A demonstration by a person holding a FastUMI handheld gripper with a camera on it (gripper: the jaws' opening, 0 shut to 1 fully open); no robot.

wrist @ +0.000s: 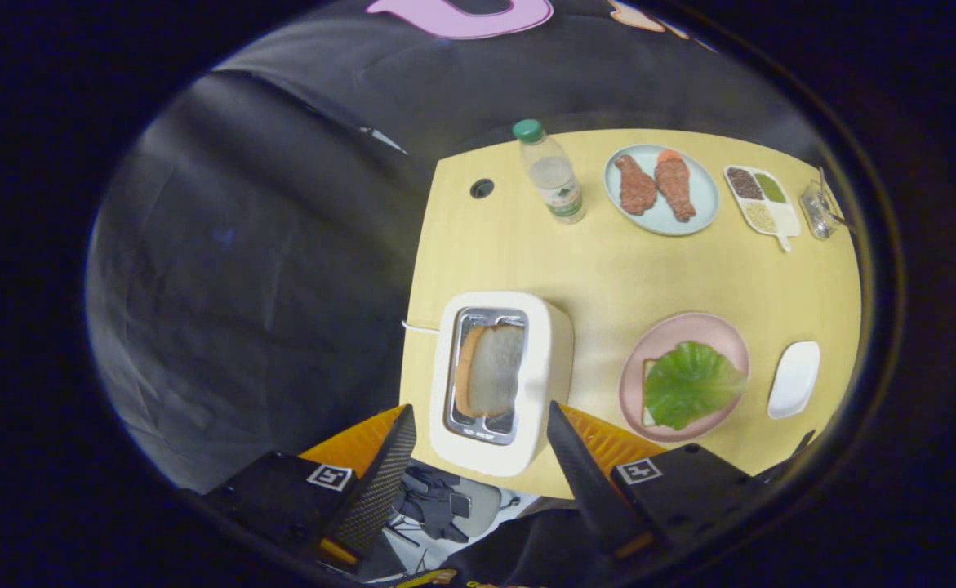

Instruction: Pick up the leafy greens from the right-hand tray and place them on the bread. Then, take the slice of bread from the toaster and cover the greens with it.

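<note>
Seemingly open gripper above toaster.

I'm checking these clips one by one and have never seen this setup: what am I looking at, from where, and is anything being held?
A person carries a handheld two-finger gripper; the camera rides on it, looking down past its two dark fingers. They stand open, holding nothing, on either side of a white toaster with a slice of bread standing in its slot. On the pale wooden table, a pink plate carries bread topped with a green lettuce leaf, beside an empty white tray. Farther off: a green-capped water bottle, a light blue plate of meat pieces and a white divided dish of grains.
</note>
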